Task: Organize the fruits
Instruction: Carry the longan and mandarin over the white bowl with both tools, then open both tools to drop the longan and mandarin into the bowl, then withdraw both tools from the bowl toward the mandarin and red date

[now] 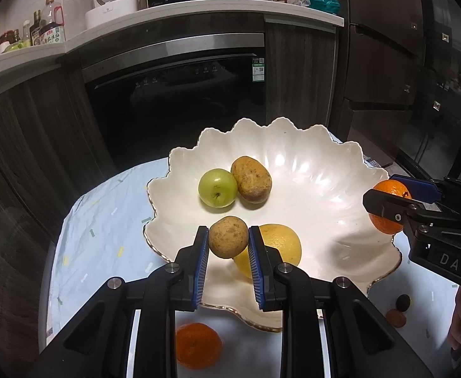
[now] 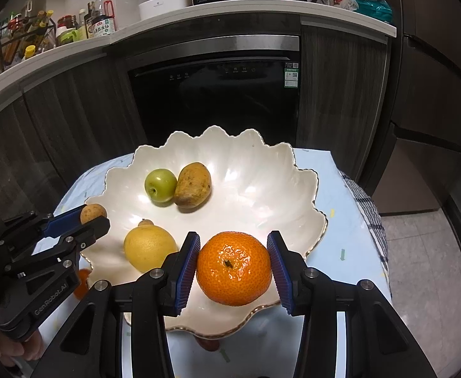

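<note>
You could read "DAS" in pale letters on the black body of the right tongs (image 1: 388,203), "GenRobot.AI" along the black arm of the left tongs (image 2: 93,217), the bottle labels, appliance panels and green sticker on the dark appliance door stayed too small for you to read.

Apple (image 1: 217,188) left of kiwi (image 1: 251,179) in bowl (image 1: 325,170), lemon (image 1: 280,245) nearer the front

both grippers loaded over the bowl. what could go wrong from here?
1. The left hand-held gripper pinches the small brown fruit at its sides over the lemon; released here, it may hit the lemon and roll.
2. The right hand-held gripper holds the orange near the bowl's scalloped rim; it could roll out onto the cloth.
</note>
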{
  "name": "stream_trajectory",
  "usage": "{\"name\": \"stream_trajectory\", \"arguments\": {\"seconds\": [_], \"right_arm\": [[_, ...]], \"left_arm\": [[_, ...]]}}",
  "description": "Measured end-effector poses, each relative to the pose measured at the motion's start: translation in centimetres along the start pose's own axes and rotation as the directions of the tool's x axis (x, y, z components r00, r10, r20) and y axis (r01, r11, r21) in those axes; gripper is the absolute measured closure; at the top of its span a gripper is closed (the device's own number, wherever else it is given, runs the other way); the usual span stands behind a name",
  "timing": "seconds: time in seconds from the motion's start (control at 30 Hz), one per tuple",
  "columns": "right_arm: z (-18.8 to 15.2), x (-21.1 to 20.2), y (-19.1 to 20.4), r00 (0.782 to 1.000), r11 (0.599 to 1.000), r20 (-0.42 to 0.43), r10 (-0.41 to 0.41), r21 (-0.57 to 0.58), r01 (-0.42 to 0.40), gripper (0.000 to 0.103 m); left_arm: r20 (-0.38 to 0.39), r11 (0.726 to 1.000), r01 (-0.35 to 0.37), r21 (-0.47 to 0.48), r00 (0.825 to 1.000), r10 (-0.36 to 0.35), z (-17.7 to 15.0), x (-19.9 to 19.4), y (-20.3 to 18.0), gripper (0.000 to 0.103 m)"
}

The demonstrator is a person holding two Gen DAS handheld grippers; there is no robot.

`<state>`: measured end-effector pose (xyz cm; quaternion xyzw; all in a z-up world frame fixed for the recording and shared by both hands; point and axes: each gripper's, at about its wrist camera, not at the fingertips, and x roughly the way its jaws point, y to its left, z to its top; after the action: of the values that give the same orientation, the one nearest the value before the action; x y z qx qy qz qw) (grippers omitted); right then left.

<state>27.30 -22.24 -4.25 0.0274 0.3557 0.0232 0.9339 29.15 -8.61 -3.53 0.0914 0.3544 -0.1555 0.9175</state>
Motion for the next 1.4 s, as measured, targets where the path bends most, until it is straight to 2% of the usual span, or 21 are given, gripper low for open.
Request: {"name": "stream_trajectory", "arguments": {"seconds": [0.53,0.6,0.7,0.77,0.83,0.97,1.07,1.17,1.4], "right_arm": [[-0.4,1.1,-0.3,1.000,1.000,-0.020,-0.007,0.007,0.007,0.056],[-0.5,1.2,-0.4,1.000,1.000,-0.022,-0.010,0.008,0.010,0.056],[-0.4,0.8,-0.4,1.000,1.000,0.000,-0.017,0.007,0.017,0.049],[-0.4,0.3,-0.4,0.999,0.999,0.023,-0.032,0.010,0.032,0.029],[-0.3,0.0,-0.4,0.998,0.999,0.042,-0.044,0.011,0.044,0.024],[-0.3,-0.2,-0.5,0.997,0.998,0.051,-0.056,0.015,0.056,0.018],[-0.4,-0.3,-0.4,0.996,0.998,0.052,-0.066,0.015,0.066,0.014],[-0.4,-0.4,-0.4,0.995,0.997,0.059,-0.080,0.015,0.079,0.010],[-0.5,-1.0,-0.2,0.990,0.994,0.086,-0.109,0.017,0.108,0.009]], "left_arm": [[-0.024,1.000,-0.009,0.000,1.000,0.009,-0.5,1.2,0.0,0.075],[-0.022,1.000,-0.014,-0.002,1.000,0.014,-0.5,1.1,0.0,0.063],[-0.018,1.000,-0.018,-0.001,1.000,0.018,-0.6,1.0,-0.1,0.056],[-0.017,1.000,-0.021,-0.001,1.000,0.021,-0.6,0.9,-0.1,0.055],[-0.013,1.000,-0.027,-0.001,1.000,0.027,-0.6,0.7,0.0,0.053],[0.005,0.999,-0.051,-0.006,0.999,0.051,-0.6,0.2,0.1,0.035],[0.020,0.997,-0.076,-0.002,0.997,0.076,-0.8,-0.3,0.2,0.028],[0.027,0.996,-0.086,-0.013,0.996,0.087,-0.9,-0.6,0.4,0.017],[0.033,0.995,-0.101,-0.017,0.994,0.101,-1.1,-1.1,0.8,0.012]]}}
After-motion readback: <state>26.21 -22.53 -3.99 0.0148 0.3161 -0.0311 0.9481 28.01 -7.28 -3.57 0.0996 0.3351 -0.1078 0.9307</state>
